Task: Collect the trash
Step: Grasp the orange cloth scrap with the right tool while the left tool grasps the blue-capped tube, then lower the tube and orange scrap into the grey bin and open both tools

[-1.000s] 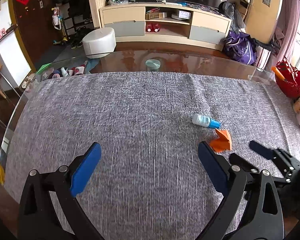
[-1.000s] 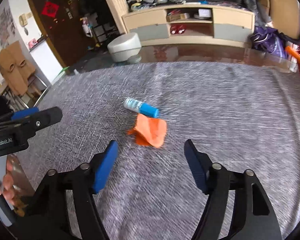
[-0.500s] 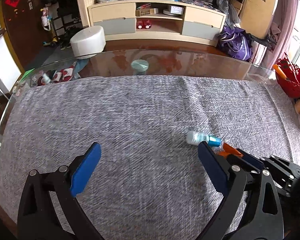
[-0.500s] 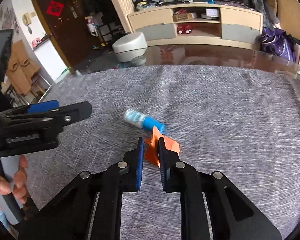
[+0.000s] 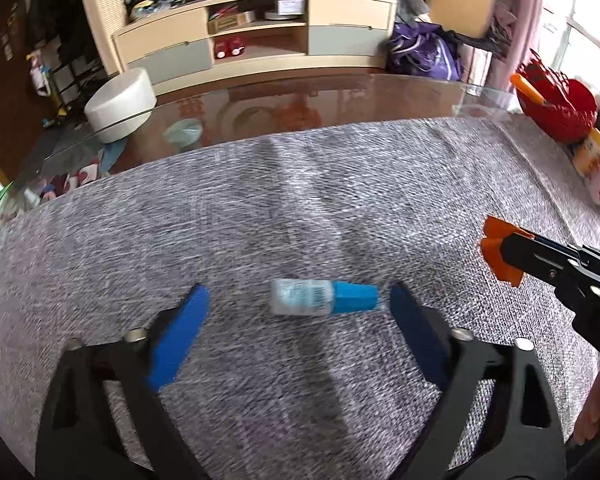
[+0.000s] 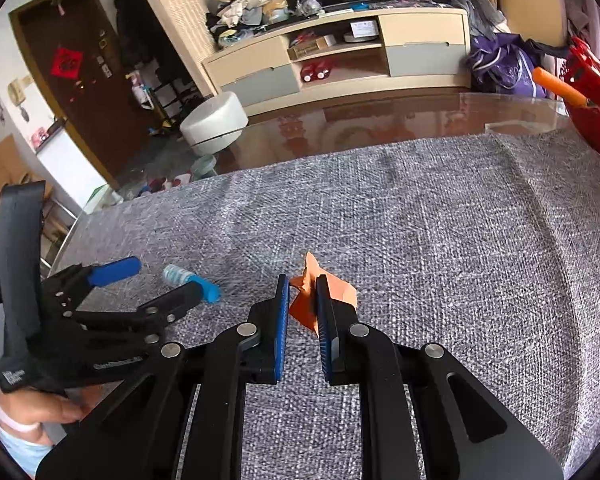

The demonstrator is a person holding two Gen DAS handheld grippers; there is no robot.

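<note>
A small clear bottle with a blue cap (image 5: pixel 323 297) lies on its side on the grey cloth. My left gripper (image 5: pixel 298 300) is open, and the bottle lies between its blue pads without touching them. It also shows in the right wrist view (image 6: pixel 190 278), beside the left gripper (image 6: pixel 160 278). My right gripper (image 6: pixel 302 290) is shut on a crumpled orange paper (image 6: pixel 306 300) and holds it above the cloth. In the left wrist view the orange paper (image 5: pixel 496 250) sticks out of the right gripper (image 5: pixel 506 250) at the right.
A grey cloth (image 5: pixel 300 200) covers the glass table (image 5: pixel 340 96). A red basket (image 5: pixel 556 100) and yellow packets (image 5: pixel 596 172) stand at the far right edge. A white round stool (image 5: pixel 120 104) and a low cabinet (image 5: pixel 256 36) stand beyond the table.
My right gripper, shut on the orange paper, has lifted it and carried it right. My left gripper has moved right and forward, so that the bottle lies between its open pads.
</note>
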